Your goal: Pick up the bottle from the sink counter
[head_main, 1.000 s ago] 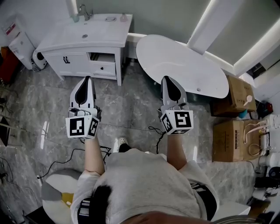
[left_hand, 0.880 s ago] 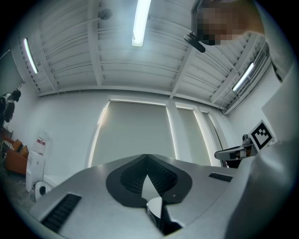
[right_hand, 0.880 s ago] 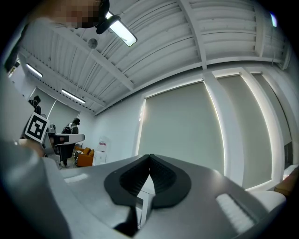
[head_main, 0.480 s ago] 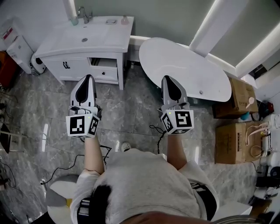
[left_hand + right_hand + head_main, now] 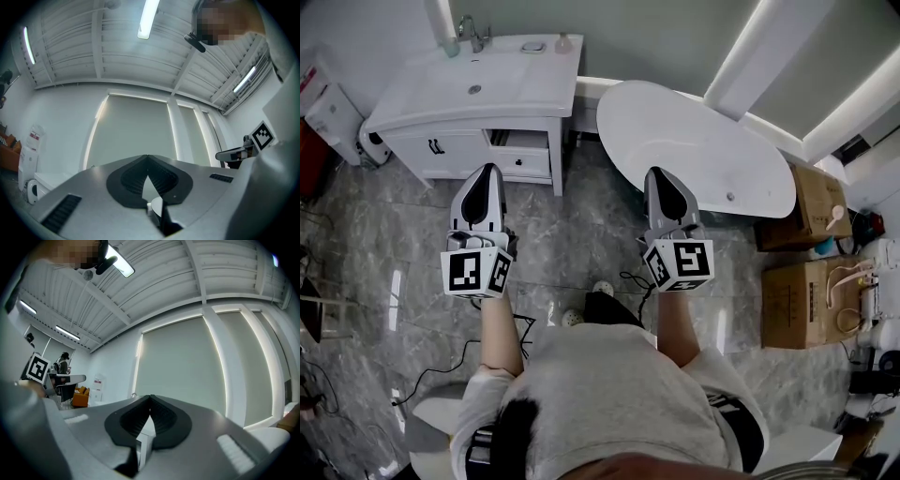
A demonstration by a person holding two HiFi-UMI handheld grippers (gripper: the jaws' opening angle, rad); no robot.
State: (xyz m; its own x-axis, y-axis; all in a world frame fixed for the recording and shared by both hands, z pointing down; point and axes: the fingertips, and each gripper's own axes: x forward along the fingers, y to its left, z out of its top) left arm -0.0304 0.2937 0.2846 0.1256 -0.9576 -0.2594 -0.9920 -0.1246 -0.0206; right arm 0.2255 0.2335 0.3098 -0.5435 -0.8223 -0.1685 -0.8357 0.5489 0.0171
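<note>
A small pale bottle [image 5: 565, 42] stands at the back right corner of the white sink counter [image 5: 506, 89], near a soap dish [image 5: 532, 45] and the faucet [image 5: 471, 28]. A greenish container [image 5: 450, 45] stands left of the faucet. My left gripper [image 5: 487, 170] is held over the floor in front of the vanity, far short of the bottle, its jaws shut and empty. My right gripper [image 5: 658, 172] hovers level with it near the tub's edge, also shut on nothing. Both gripper views point upward at wall and ceiling, with the left gripper [image 5: 147, 157] and the right gripper [image 5: 150, 397] closed tip to tip.
A white oval tub [image 5: 703, 141] fills the middle right. Cardboard boxes [image 5: 802, 300] stand at the right. A vanity drawer [image 5: 520, 141] is pulled partly out. A black cable [image 5: 633, 281] lies on the marble floor, and a white appliance [image 5: 333, 108] stands left of the vanity.
The person has stepped forward, so the vanity and tub have shifted slightly in view and a foot shows further ahead. Both grippers stay shut, side by side.
</note>
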